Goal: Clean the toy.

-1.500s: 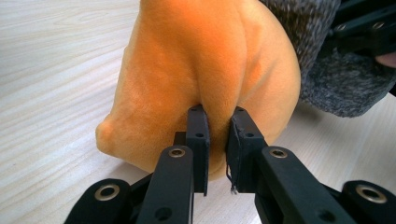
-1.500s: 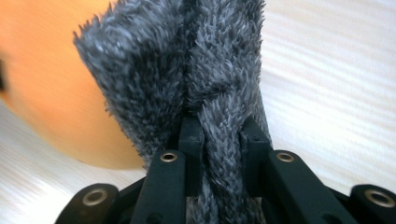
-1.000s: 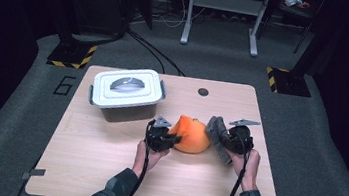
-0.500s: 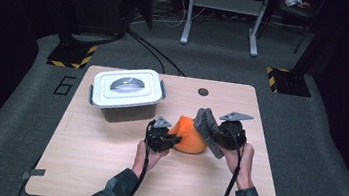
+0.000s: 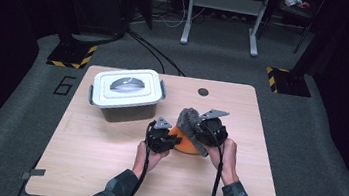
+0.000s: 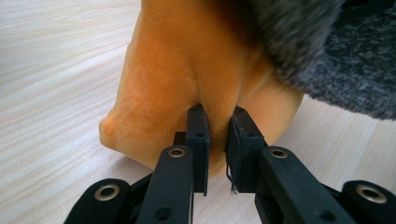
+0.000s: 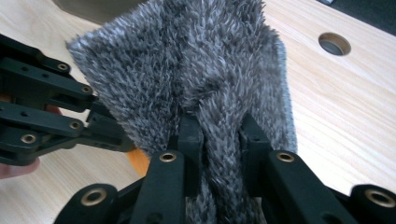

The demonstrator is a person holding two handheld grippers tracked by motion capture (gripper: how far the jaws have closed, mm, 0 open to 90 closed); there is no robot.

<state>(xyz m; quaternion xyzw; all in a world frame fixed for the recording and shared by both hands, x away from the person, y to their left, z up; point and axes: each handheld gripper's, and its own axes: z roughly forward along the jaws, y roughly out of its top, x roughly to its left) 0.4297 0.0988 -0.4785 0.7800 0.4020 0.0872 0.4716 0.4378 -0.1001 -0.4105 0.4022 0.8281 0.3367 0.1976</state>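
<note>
An orange soft cloth (image 5: 183,144) lies bunched on the wooden table (image 5: 93,168), just right of centre. My left gripper (image 5: 172,139) is shut on a fold of it; in the left gripper view the orange cloth (image 6: 177,70) is pinched between the two pads of that gripper (image 6: 218,126). My right gripper (image 5: 195,128) is shut on a grey fluffy cloth (image 5: 187,118) and holds it up over the orange one. In the right gripper view the grey cloth (image 7: 196,60) fans out above that gripper (image 7: 219,135), its pile squeezed between the jaws. The grey cloth (image 6: 327,56) overhangs the orange cloth's top.
A white lidded box (image 5: 125,89) stands at the back left of the table. A round cable hole (image 5: 203,92) sits near the far edge. Metal stand legs (image 5: 222,18) and yellow-black striped bases (image 5: 69,55) are on the floor beyond.
My right gripper has carried the grey cloth leftwards and slightly up, from beside the orange cloth to over it. The left gripper has stayed in place on the orange cloth.
</note>
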